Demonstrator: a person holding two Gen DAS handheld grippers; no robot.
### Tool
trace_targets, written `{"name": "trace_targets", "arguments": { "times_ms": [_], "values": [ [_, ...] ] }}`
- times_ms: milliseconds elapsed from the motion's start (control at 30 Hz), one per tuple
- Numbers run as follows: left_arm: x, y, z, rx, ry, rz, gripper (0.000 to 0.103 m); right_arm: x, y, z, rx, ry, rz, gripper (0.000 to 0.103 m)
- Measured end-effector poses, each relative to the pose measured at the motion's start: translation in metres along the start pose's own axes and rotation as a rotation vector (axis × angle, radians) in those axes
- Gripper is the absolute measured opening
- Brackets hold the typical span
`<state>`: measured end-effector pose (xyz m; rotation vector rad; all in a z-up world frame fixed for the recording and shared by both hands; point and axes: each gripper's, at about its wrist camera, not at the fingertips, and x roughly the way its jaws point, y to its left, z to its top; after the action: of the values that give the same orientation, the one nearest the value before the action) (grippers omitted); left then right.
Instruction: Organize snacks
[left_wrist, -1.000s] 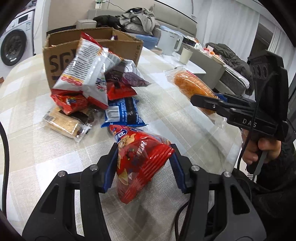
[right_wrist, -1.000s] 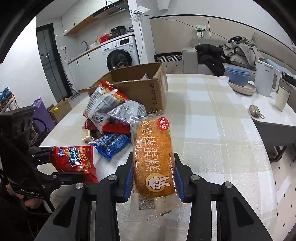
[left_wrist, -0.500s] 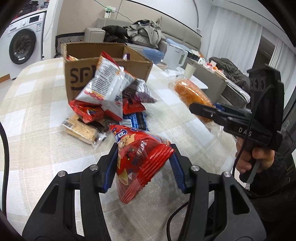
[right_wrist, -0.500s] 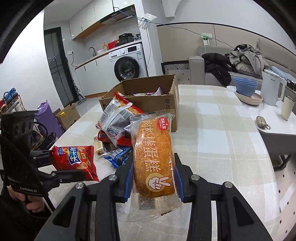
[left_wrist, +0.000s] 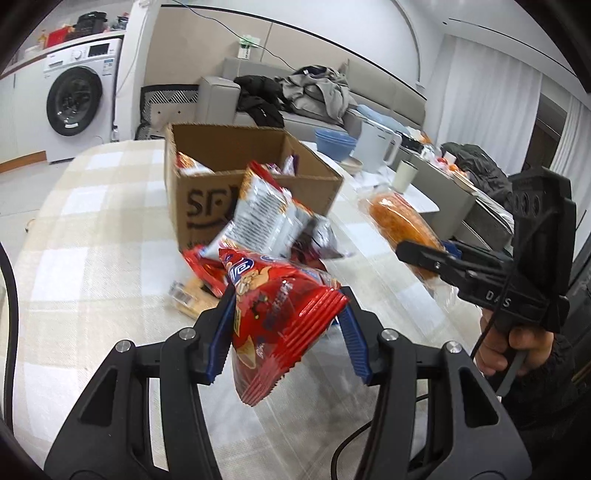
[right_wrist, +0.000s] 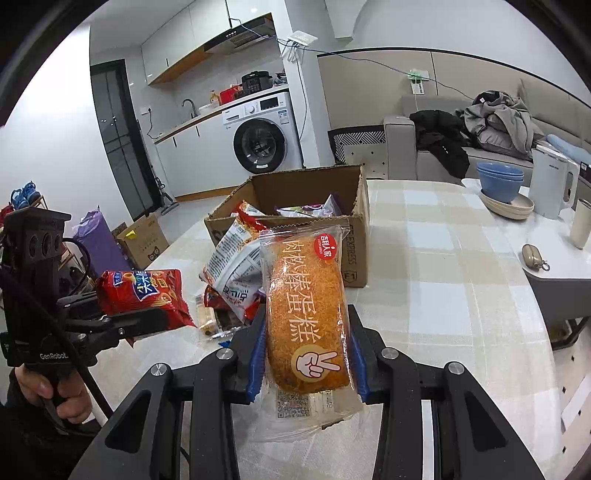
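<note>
My left gripper (left_wrist: 286, 332) is shut on a red snack bag (left_wrist: 280, 310), held above the checked tablecloth. In the right wrist view that same red bag (right_wrist: 142, 295) hangs at the left in the left gripper (right_wrist: 122, 317). My right gripper (right_wrist: 306, 354) is shut on an orange cake in a clear wrapper (right_wrist: 306, 314); the cake (left_wrist: 400, 225) also shows at the right of the left wrist view. An open cardboard box (left_wrist: 236, 184) with several packets inside stands behind a pile of snack packets (left_wrist: 266, 221). Both held snacks are in front of the box (right_wrist: 354, 240).
A white kettle (right_wrist: 550, 184), blue bowls (right_wrist: 498, 182) and a cup (right_wrist: 580, 229) stand at the table's far right. A small pouch (right_wrist: 532, 254) lies near them. A sofa with clothes (right_wrist: 491, 125) is behind the table. A washing machine (right_wrist: 264, 140) stands at the back.
Both grippers have risen with their snacks and come nearer the box, the left one more. The box interior now shows in both views. The grips are unchanged.
</note>
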<state>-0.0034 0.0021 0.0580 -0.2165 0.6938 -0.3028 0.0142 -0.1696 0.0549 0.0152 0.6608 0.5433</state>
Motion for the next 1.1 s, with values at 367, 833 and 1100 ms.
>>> {"name": "trace_targets", "arguments": {
  "times_ms": [367,833,1100],
  "values": [
    [0.002,0.013,0.037,-0.016,-0.050,0.069,0.050,0.016,0.006,0.027,0.020,-0.014,0.005,0.038],
    [0.031,0.028,0.087,-0.028,-0.072,0.093,0.050,0.045,0.006,0.061,0.024,-0.010,0.000,0.038],
    [0.045,0.038,0.112,-0.040,-0.088,0.105,0.050,0.059,0.001,0.083,0.011,-0.012,0.000,0.038]
  ]
}}
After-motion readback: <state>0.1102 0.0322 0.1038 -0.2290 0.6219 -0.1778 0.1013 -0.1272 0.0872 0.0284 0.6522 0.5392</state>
